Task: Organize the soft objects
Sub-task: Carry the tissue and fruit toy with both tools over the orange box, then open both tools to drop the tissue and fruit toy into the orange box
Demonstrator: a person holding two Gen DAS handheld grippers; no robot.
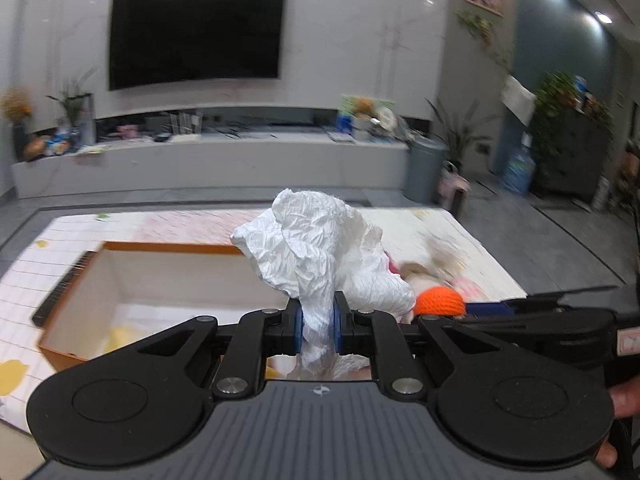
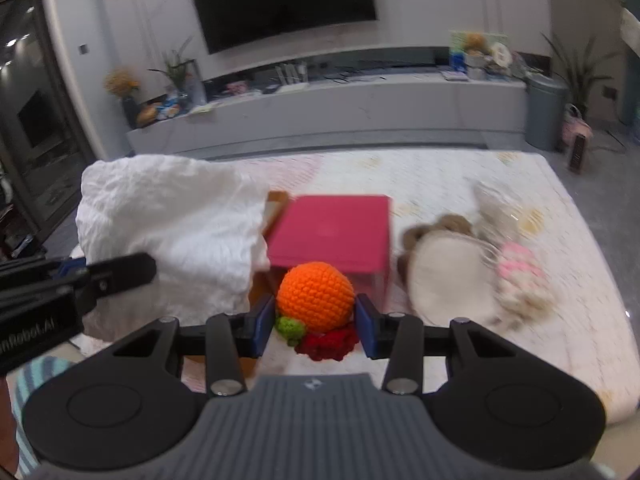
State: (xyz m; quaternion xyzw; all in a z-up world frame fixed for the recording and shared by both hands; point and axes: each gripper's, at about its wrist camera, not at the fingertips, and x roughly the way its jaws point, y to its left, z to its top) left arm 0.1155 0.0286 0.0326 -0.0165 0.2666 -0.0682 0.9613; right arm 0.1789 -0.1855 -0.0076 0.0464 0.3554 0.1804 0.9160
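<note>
My left gripper is shut on a crumpled white cloth and holds it up over the mat, beside an open orange box with a white inside. The cloth also shows in the right wrist view. My right gripper is shut on an orange crocheted ball with green and red crochet bits under it. The ball also shows in the left wrist view. A beige plush toy and a pink-and-white knitted piece lie on the mat to the right.
A pink box stands on the pale patterned mat just past the ball. A long grey TV bench with clutter, a wall TV, a grey bin and plants are beyond the mat.
</note>
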